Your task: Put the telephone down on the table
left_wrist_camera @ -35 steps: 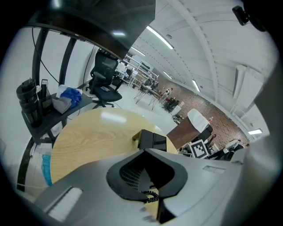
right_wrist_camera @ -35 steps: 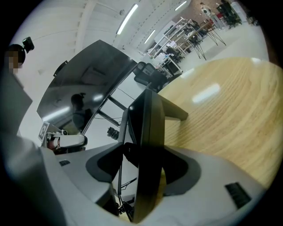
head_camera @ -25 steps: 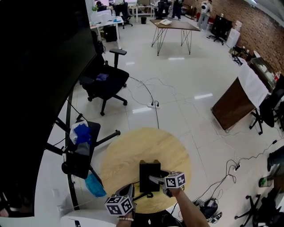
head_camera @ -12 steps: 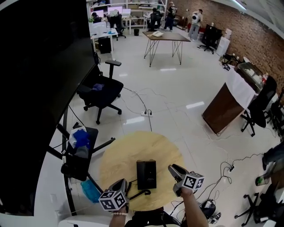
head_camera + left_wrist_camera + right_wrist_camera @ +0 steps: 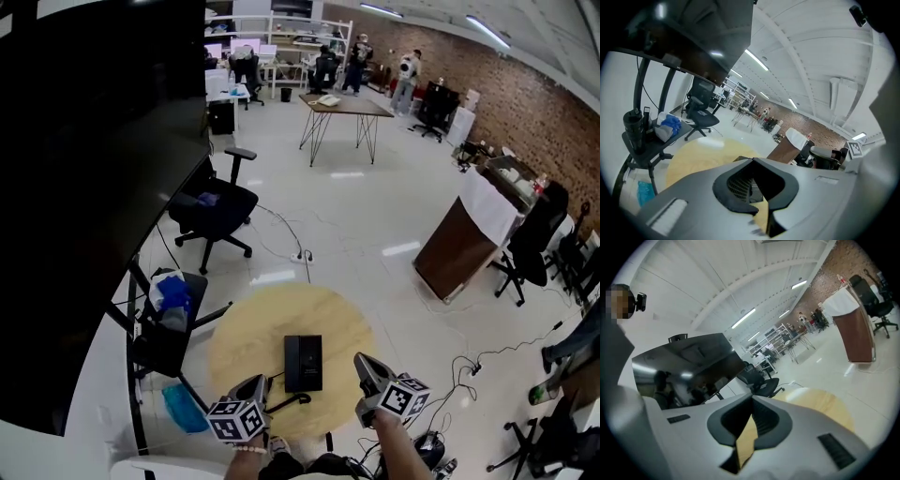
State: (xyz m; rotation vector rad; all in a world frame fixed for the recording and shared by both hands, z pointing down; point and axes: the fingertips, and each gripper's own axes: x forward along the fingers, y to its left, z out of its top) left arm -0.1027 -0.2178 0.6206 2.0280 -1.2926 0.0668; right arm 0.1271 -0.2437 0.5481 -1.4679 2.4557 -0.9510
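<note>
Telephone (image 5: 303, 362) lies flat on the desk (image 5: 248, 328), between the left gripper (image 5: 254, 383) and the right gripper (image 5: 362, 362), touching neither. Both grippers are closed and hold nothing.

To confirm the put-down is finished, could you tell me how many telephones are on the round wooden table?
1. The black telephone lies flat near the middle of the round table, with nothing holding it. No other telephone seems hidden there.

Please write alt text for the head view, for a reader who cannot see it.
A black telephone lies flat on a round wooden table, touched by neither gripper. The left gripper and right gripper hover at its near edge, jaws shut.
</note>
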